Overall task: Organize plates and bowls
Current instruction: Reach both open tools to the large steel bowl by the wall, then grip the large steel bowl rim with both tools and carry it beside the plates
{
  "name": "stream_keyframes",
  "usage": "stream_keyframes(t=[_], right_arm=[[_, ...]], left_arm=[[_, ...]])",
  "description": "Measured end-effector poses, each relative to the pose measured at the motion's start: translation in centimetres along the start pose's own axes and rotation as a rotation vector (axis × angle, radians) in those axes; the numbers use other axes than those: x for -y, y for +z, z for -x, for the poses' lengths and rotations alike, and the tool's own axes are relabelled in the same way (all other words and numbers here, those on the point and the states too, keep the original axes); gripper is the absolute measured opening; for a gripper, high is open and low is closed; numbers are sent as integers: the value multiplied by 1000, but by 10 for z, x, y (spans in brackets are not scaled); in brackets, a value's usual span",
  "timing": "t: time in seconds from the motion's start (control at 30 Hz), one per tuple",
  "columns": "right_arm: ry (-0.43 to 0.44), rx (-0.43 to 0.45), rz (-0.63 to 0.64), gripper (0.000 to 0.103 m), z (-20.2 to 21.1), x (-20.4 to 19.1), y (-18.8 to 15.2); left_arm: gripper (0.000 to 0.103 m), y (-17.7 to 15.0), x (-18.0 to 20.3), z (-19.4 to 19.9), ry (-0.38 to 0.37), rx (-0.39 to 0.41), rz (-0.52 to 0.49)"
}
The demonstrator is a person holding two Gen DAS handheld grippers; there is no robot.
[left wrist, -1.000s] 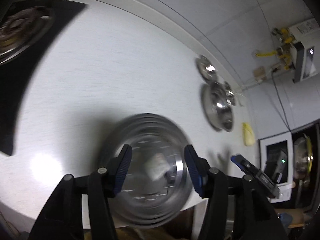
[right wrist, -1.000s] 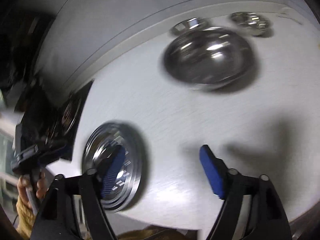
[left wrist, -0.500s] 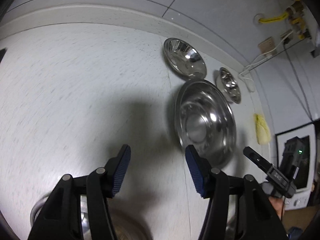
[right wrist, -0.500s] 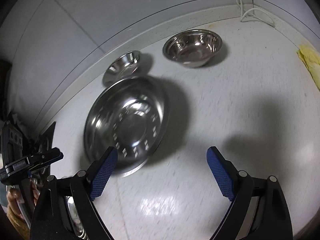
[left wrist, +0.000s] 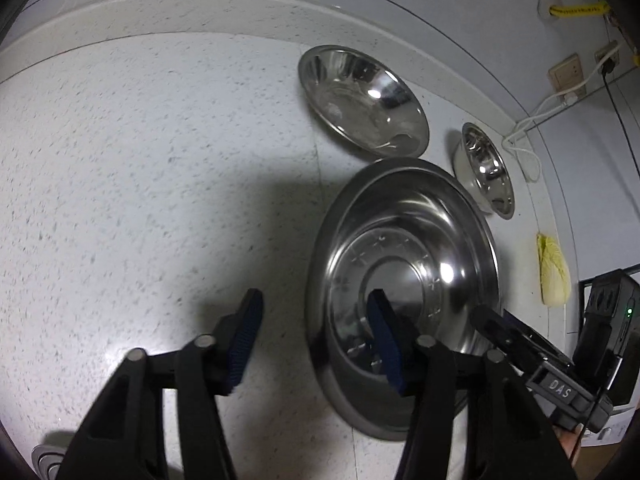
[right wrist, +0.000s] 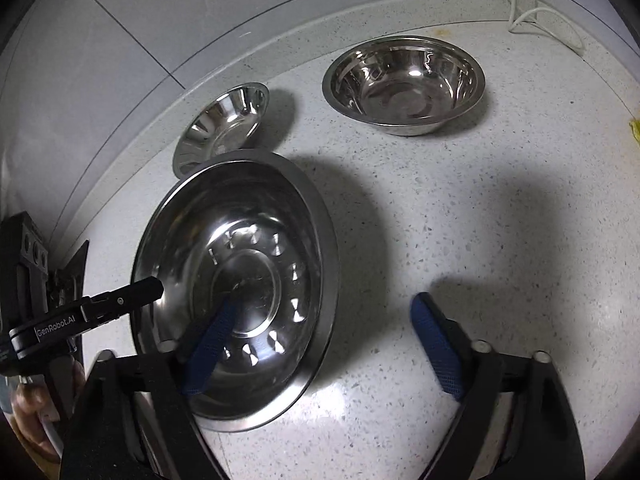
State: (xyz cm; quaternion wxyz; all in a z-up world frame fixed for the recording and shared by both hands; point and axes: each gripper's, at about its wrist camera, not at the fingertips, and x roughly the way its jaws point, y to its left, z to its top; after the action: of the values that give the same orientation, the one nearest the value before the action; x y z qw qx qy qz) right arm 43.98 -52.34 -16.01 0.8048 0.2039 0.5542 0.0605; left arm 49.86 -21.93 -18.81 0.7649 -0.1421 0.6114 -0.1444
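Plate lies on the surface, under the left gripper's right finger and the right gripper's left finger. Both grippers gape wide, holding nothing. Two bowls sit behind it.

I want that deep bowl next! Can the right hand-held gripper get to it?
Probably yes: the right hand-held gripper is open, and bare countertop lies before the deep steel bowl.

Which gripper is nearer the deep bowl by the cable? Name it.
Right. The right gripper faces the deep bowl across bare counter. The left gripper hovers at the big plate's far side, the plate between them.
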Motion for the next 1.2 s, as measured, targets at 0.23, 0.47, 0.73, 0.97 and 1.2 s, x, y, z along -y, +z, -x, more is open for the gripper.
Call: stream_keyframes(t=[0.23,0.47,0.73,0.97,1.2], right_arm=[[16,-32,12,26,-11,-2,2],[9,11,3,13,1,1,-6],[15,77,28,13,69,5,-50],[-8,76,24,13,117,17,-110],[-32,31,-5,14,123,37,-161]], left_arm=[[10,-5,6,-14,-11,-38,-20],[11,-19,14,7,-9,0,-40],[11,-74,40,49,-54,18,-82],[10,-134,51,61,-84,-13,-95],[10,-178,54,50,-88,-53,-101]])
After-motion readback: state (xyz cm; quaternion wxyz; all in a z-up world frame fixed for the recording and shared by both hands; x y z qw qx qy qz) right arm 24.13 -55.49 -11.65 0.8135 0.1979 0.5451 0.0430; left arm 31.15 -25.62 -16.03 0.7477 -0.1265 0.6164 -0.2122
